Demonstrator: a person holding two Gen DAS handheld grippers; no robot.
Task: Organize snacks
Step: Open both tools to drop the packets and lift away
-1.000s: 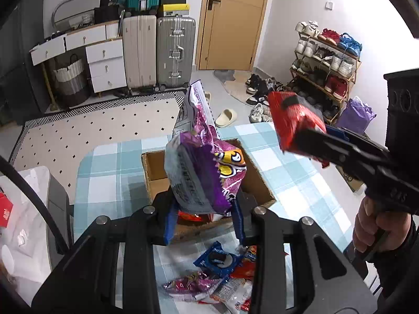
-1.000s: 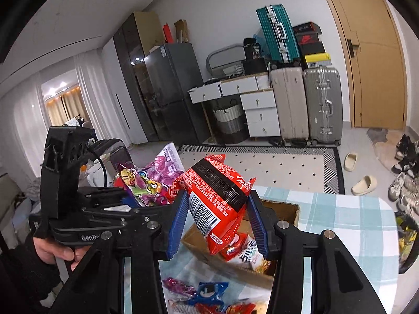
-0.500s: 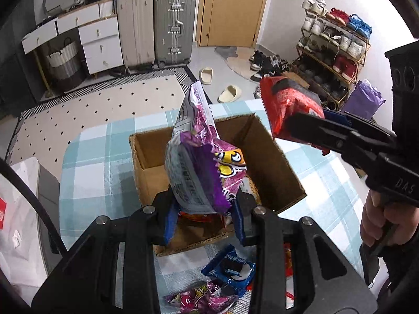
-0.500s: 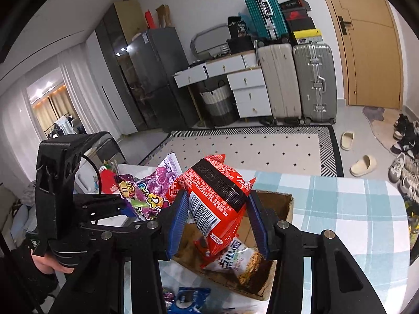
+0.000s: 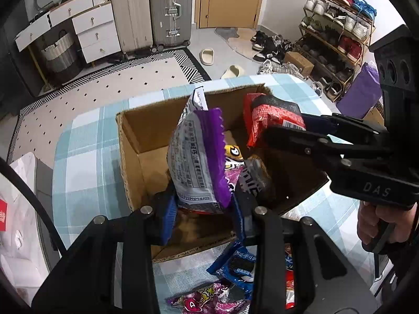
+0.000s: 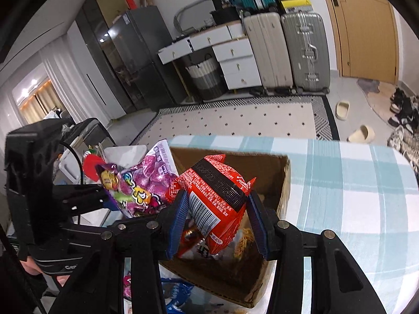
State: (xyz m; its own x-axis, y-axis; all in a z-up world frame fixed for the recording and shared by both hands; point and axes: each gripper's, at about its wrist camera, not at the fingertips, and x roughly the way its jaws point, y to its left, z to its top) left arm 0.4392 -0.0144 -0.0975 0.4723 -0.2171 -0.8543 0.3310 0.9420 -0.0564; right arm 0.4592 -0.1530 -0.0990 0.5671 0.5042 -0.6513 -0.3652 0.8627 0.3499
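1. Presently, two grippers are in view; each is clamped on one snack bag, both over one open cardboard box (image 5: 136, 136) that stands on the checked tablecloth (image 5: 86, 141) of the table.
2. Left gripper (image 5: 201, 209): blue pads narrowly apart and pressed on the lower end of one purple bag (image 5: 196, 157); the bag stands upright above the pads, its printed back toward the left wrist camera, its lower part inside the box opening.
3. Right gripper (image 6: 217, 222): blue pads somewhat wider apart than the left pair and closed on both sides of one red bag (image 6: 214, 196) with a black band and a barcode; the bag hangs over the box interior, near the right wall of the box as the left wrist view shows it.
4. Box contents: at least two packets lie on the bottom, one dark (image 5: 254, 180); an exact count cannot be told, since the held bags cover part of the floor.
5. Loose snacks on the table, outside the near wall of the box: one blue packet (image 5: 241, 264); one pink-purple packet (image 5: 207, 298) at the near table edge; one red packet partly hidden behind the left gripper.
6. One hand (image 5: 379, 225) shows, on the right gripper's handle; of the hand on the left gripper only a sliver is visible.
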